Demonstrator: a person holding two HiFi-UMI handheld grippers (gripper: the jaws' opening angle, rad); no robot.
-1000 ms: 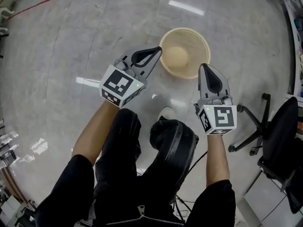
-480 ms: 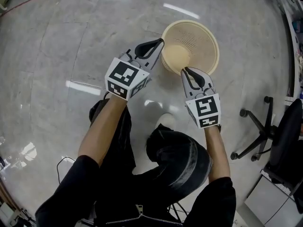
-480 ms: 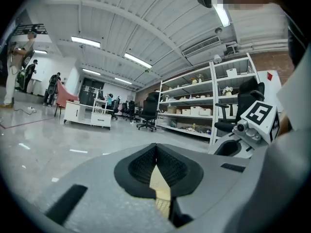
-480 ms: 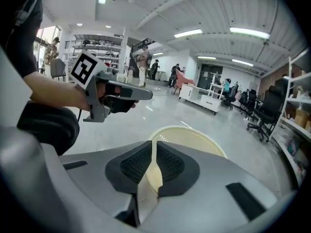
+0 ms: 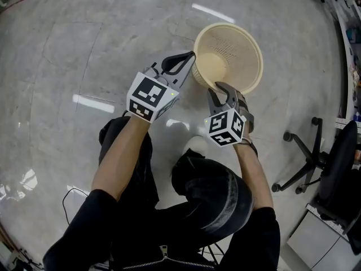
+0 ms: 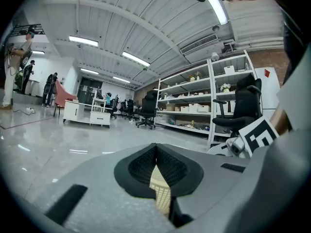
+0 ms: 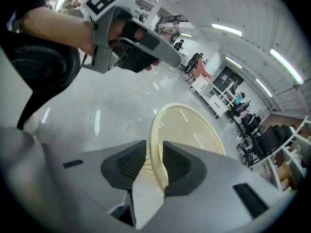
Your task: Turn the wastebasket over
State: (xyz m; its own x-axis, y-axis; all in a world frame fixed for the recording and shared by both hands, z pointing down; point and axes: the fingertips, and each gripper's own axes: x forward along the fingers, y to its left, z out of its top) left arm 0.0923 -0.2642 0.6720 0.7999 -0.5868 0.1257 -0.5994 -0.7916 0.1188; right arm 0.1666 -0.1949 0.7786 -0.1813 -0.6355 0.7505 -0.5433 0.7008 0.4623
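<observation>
The left gripper pinches the wastebasket rim; the right gripper jaws are opening astride it. An office chair stands right of them on the glossy floor.

The left tool points nearly level, jaws fully closed on the left rim of the cream plastic mesh wastebasket. The right tool tilts downward, jaws opening, the near rim between them. Both bare forearms extend forward.

A black office chair stands at the right edge of the glossy grey floor. Farther off, white shelving holds boxes, near a low white cabinet.
</observation>
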